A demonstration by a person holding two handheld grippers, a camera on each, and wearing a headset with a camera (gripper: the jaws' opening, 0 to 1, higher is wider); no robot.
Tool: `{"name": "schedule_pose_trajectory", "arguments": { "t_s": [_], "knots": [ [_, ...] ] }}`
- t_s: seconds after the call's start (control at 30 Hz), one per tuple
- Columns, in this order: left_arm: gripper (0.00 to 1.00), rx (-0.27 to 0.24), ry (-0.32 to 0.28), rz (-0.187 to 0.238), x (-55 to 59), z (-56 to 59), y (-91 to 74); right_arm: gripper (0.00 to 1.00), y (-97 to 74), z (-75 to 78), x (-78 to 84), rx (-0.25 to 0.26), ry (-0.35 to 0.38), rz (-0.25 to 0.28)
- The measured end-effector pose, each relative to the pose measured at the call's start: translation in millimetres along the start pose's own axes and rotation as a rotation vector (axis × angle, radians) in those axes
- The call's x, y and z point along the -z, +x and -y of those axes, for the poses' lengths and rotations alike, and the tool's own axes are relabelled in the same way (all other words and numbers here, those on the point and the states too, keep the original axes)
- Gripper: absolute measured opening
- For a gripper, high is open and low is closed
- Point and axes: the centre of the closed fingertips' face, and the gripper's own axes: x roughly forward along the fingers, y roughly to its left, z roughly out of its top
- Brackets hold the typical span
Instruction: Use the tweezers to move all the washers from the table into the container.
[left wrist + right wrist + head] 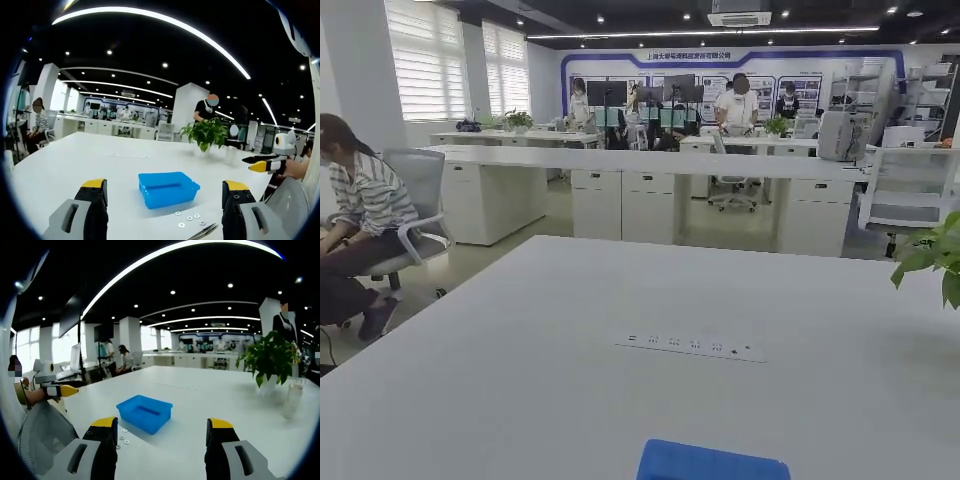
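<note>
Here the left tool (164, 185) gapes wide and empty, with one blue container (161, 198) ahead between its jaws on the white surface (75, 160). Five washers (189, 218) lie just on the tool's side of the container. One pair of tweezers (202, 231) lies beside them, long axis slanting up-right, tip end unclear. The right tool (162, 425) is wide and empty too.

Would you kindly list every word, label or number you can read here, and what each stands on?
Blue-framed white wall banner: one row of Chinese characters, too small to read.
Display posters beneath it: print blurred, unreadable.
Blue plastic container: no lettering visible.
</note>
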Motion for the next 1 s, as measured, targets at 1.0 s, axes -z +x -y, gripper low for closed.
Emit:
{"name": "schedule_pose_trajectory", "arguments": {
  "t_s": [1.0],
  "knots": [
    [0.96, -0.019, 0.018, -0.037, 6.5, -1.8, 1.8, 0.67, 2.4, -9.4, 2.9, -0.039, 0.006, -0.02]
  ]
}}
